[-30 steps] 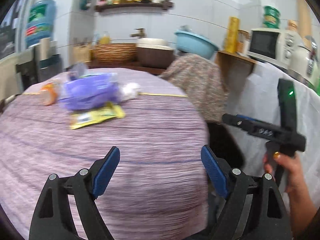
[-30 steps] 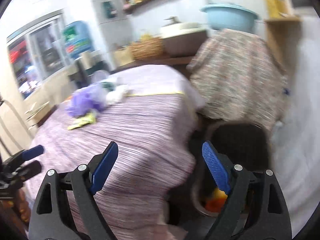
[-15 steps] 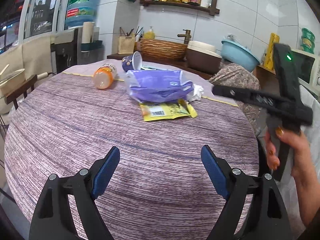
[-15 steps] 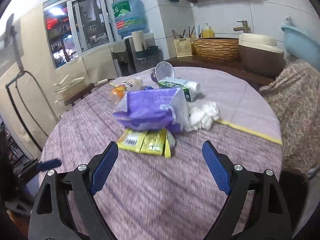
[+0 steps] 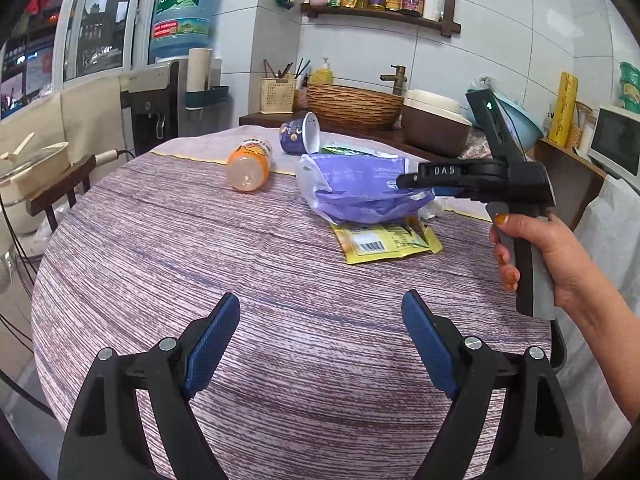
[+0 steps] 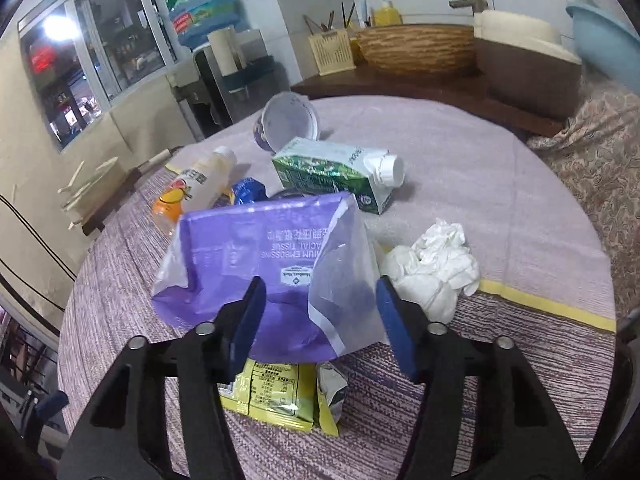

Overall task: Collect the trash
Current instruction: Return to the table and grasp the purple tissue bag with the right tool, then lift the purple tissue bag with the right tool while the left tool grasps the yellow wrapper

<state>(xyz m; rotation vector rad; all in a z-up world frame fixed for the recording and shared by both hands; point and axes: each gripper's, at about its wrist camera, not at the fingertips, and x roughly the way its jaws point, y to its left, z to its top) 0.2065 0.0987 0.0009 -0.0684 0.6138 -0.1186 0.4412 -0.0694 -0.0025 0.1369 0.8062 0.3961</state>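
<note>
Trash lies on a round table with a purple striped cloth [image 5: 240,280]. A purple tissue bag [image 6: 256,256] [image 5: 360,188] lies over a yellow wrapper [image 6: 276,396] [image 5: 384,240]. Beside it are crumpled white tissue [image 6: 432,268], a green carton [image 6: 332,172], an orange bottle [image 5: 250,164] [image 6: 192,188] and a tipped purple cup [image 5: 300,136] [image 6: 284,124]. My right gripper [image 6: 320,316] is open, its jaws on either side of the near end of the bag. It also shows in the left wrist view [image 5: 412,180]. My left gripper [image 5: 320,340] is open and empty above the bare cloth.
A water dispenser [image 5: 160,112] and a chair with a pot [image 5: 40,184] stand to the left. A counter behind the table holds a woven basket [image 5: 352,104], a brown sink [image 5: 436,128] and a blue basin [image 6: 604,36]. A microwave [image 5: 616,144] is at the right.
Both grippers swung from the table's right edge and the floor bin toward the trash. The right gripper has come close over the purple bag and its jaws have narrowed slightly.
</note>
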